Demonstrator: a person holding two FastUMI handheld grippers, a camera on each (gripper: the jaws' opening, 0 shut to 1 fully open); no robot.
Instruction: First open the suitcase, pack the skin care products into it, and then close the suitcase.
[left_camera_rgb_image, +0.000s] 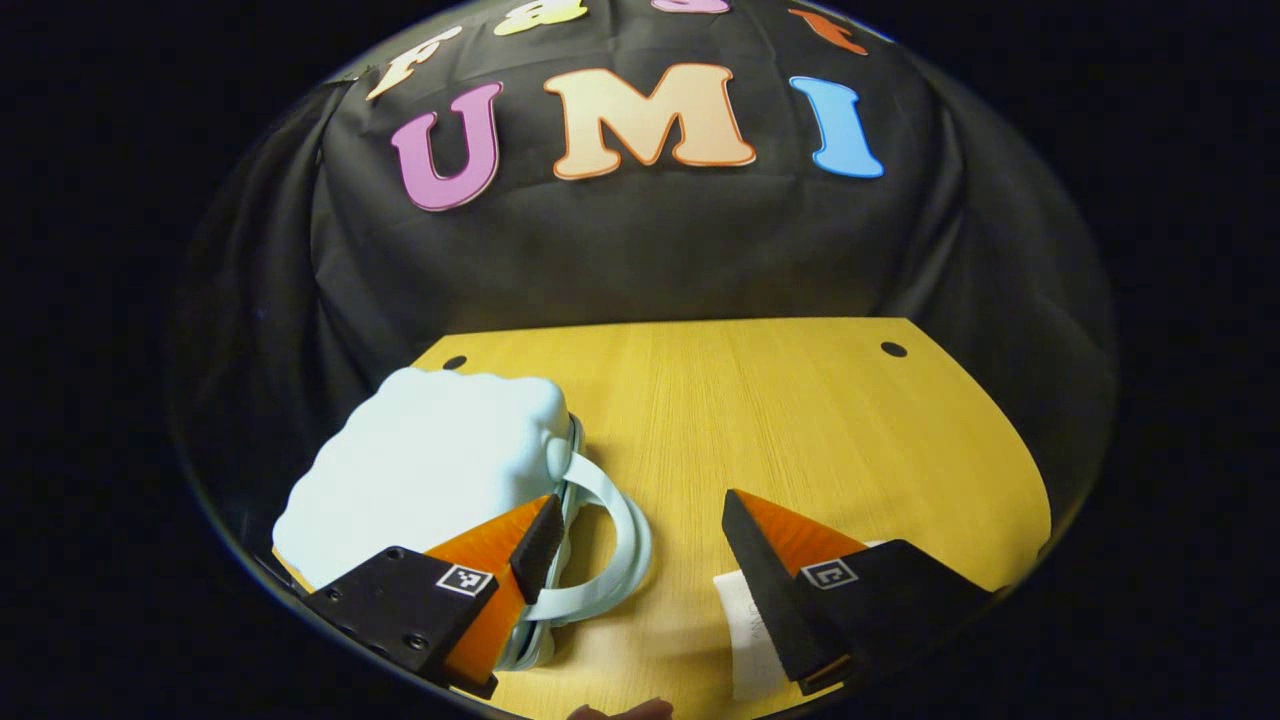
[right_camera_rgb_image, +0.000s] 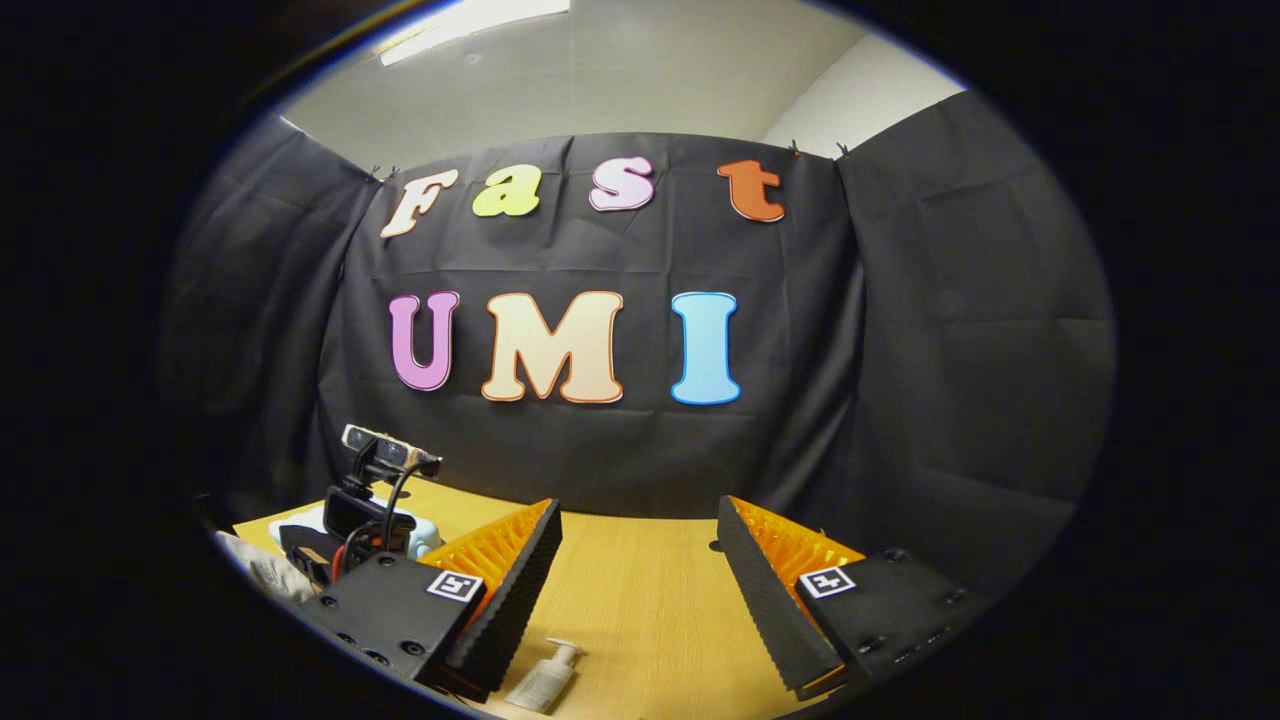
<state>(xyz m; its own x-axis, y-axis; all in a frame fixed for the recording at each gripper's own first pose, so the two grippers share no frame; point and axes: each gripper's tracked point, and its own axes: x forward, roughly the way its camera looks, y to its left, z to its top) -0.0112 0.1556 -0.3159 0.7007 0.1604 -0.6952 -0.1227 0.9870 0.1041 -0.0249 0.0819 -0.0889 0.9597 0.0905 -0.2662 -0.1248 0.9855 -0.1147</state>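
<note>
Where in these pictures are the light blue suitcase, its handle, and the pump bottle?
Suitcase (left_camera_rgb_image: 430, 460), left gripper view: on its closed, bumpy top shell.
Handle (left_camera_rgb_image: 625, 540), left gripper view: on the curved loop facing the table's middle.
Pump bottle (right_camera_rgb_image: 545, 682), right gripper view: on the body, lying on the table.

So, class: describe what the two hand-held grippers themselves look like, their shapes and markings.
Each hand-held gripper, left and right, has two wedge-shaped fingers with ridged inner faces, mounted on black blocks with screw holes. Each block carries a small square black-and-white marker tag. In the right gripper view, the left one, farther off, carries a camera with cables.
</note>
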